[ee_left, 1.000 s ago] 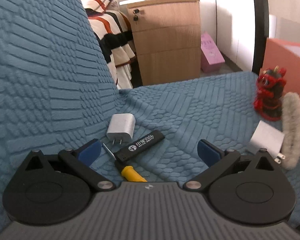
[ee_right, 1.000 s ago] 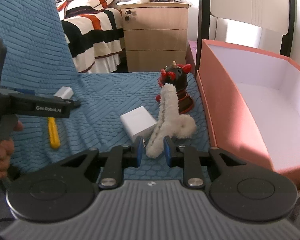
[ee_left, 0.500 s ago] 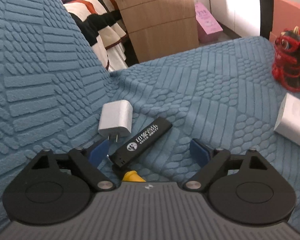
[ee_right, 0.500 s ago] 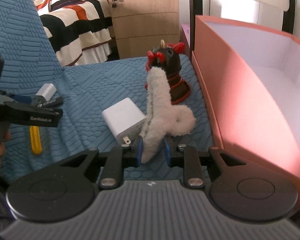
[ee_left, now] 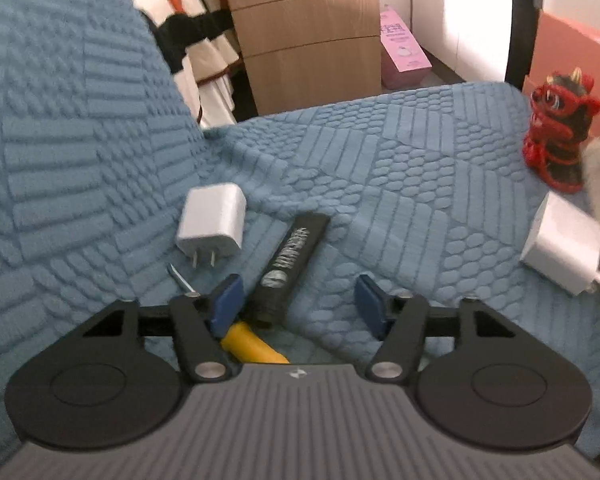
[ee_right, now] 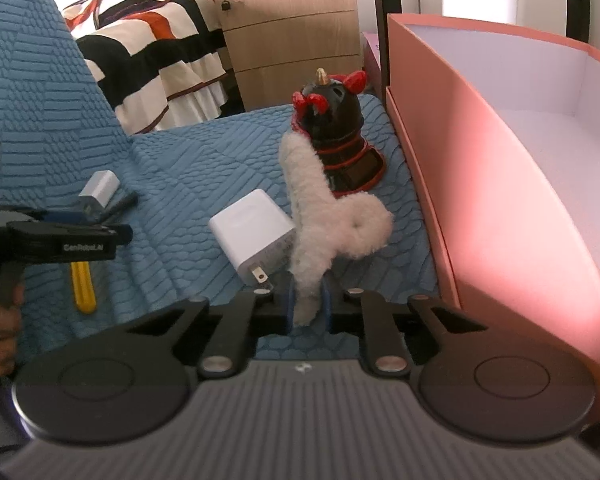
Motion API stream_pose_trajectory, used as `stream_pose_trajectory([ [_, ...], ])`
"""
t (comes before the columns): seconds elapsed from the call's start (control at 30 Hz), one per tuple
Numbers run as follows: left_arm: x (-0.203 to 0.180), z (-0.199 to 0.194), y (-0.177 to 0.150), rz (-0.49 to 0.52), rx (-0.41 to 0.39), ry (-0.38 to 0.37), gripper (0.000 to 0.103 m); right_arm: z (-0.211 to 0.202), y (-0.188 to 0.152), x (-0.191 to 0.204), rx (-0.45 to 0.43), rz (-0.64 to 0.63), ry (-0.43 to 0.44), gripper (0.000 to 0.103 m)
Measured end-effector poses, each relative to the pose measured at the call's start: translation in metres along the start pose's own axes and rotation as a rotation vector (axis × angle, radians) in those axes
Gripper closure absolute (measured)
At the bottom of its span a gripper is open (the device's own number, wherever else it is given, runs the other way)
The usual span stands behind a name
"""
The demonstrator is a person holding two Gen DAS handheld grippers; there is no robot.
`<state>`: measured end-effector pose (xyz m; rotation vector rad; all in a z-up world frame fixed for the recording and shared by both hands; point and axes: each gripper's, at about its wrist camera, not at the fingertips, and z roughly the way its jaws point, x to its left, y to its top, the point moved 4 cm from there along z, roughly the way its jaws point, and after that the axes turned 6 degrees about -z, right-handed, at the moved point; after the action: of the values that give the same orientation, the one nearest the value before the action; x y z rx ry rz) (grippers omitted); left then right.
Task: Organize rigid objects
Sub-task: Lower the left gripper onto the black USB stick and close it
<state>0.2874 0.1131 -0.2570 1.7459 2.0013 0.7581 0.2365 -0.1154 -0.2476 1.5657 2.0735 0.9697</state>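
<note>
Both pads of the right tool (ee_right: 307,300) pinch the fluffy white piece (ee_right: 324,220).

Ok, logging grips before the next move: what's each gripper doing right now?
Left gripper: closing around the black stick, pads not touching it.
Right gripper: shut on the fluffy white toy.

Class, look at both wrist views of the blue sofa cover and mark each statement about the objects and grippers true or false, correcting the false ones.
1. The right gripper pinches the fluffy white strip. True.
2. The pink box holds a charger. False: its visible interior is bare.
3. The black stick lies between the closing fingers of the left gripper. True.
4. The red and black figurine lies on its side. False: it stands upright.
</note>
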Motion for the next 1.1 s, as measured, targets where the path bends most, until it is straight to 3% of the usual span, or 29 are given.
stream_pose_trajectory([
  [0.2,0.000,-0.006,-0.007,-0.043,0.007,0.016,0.073,-0.011,0.001,0.003,-0.023,-0.039,-0.009,0.089],
  [0.37,0.000,-0.016,-0.013,-0.083,0.010,-0.026,0.080,-0.020,-0.005,0.004,-0.005,-0.070,-0.026,0.089],
  [0.43,-0.001,-0.021,-0.013,-0.103,-0.004,-0.032,0.088,-0.026,-0.008,0.006,-0.009,-0.100,-0.039,0.089],
  [0.53,0.001,-0.029,-0.017,-0.178,-0.001,-0.090,0.090,-0.034,-0.013,0.007,-0.006,-0.114,-0.039,0.089],
  [0.87,-0.028,-0.066,-0.040,-0.260,0.012,-0.202,0.092,-0.045,-0.037,0.016,0.052,-0.144,-0.024,0.089],
  [1.1,-0.053,-0.096,-0.068,-0.287,0.027,-0.206,0.094,-0.055,-0.048,0.017,0.080,-0.141,0.003,0.089],
])
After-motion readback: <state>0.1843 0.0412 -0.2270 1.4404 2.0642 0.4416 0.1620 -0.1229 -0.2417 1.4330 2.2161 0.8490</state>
